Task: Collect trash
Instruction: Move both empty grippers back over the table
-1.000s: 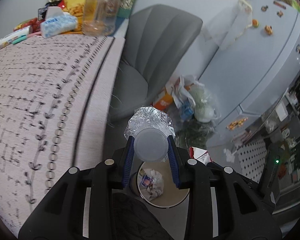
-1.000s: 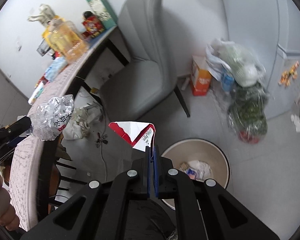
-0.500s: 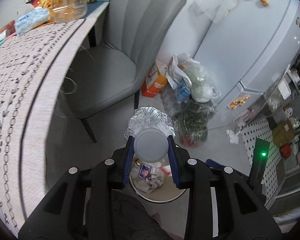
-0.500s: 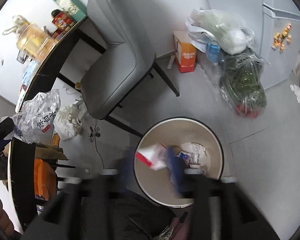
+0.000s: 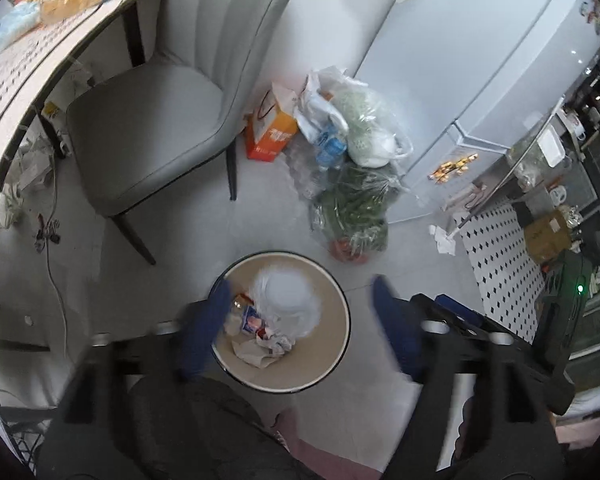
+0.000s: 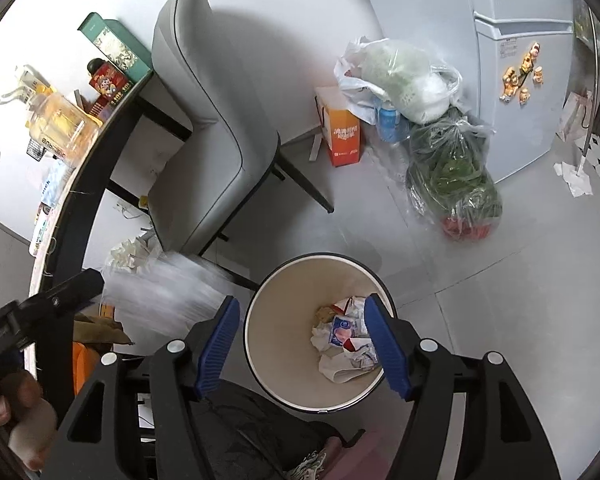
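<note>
A pale grey tiled floor [image 6: 500, 320] runs from a white wall to a white refrigerator [image 5: 480, 60] with small figure magnets on its door. A grey upholstered chair [image 5: 152, 128] stands beyond both tools, pushed toward the desk [image 5: 16, 92], whose patterned cloth carries a clear jug of amber liquid [image 6: 60, 124], a green box [image 6: 116, 48] and a red tin [image 6: 110, 82]; their print is too small to read. Against the wall past the chair sits an orange carton [image 6: 342, 136] with white Chinese characters I cannot make out, beside clear plastic bags of greens [image 6: 456, 184]. Directly below and ahead of the left hand-held gripper [image 5: 300, 328] stands the round cream trash bin [image 5: 324, 364] with a dark rim. That gripper's blue jaws have just been opening and stand wide, blurred, with the crumpled clear plastic bottle [image 5: 288, 300] loose between them, over the bin's mouth. The right hand-held gripper [image 6: 300, 344] is likewise spread, its jaws having just been opening, nothing in them; the red-and-white paper carton [image 6: 346, 330] lies among crumpled paper at the bin's bottom.
</note>
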Demonstrator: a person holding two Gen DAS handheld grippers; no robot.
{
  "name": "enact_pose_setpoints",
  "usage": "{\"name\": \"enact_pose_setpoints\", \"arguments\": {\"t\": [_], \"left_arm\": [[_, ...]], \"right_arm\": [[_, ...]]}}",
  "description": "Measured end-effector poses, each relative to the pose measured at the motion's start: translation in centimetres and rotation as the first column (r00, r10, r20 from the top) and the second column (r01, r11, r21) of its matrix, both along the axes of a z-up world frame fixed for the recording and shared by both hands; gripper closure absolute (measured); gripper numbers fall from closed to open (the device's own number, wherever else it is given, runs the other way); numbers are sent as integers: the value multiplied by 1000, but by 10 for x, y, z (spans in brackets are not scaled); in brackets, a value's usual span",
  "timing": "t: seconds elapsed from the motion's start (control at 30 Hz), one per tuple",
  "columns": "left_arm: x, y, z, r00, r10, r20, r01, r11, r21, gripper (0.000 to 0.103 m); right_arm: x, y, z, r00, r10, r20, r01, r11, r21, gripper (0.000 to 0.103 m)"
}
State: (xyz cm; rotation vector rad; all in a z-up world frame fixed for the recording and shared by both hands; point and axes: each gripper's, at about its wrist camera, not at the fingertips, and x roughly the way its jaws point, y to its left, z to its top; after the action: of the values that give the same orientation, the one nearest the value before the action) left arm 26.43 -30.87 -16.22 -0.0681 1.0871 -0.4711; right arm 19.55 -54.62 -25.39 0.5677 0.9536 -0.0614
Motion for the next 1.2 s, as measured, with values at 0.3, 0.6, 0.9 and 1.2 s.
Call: {"name": "enact_pose_setpoints", "arguments": {"t": [0.3,0.6,0.9,1.2], "left_arm": [[-6,35,26,995,75,68,-75,997,-5,9],[-16,55,43,990,93,107,-91,996,-22,7],[-33,96,70,974,156,166,-144,986,-79,6],[-58,150,104,939,251,236,-223,965,-140,6]], "right_arm": [[6,21,9,999,53,2,-53,999,-4,36],[4,37,34,997,81,8,-80,995,-54,32],[-7,67,70,989,147,21,-144,983,-116,30],[-16,103,123,980,170,103,-149,972,-182,10]]}}
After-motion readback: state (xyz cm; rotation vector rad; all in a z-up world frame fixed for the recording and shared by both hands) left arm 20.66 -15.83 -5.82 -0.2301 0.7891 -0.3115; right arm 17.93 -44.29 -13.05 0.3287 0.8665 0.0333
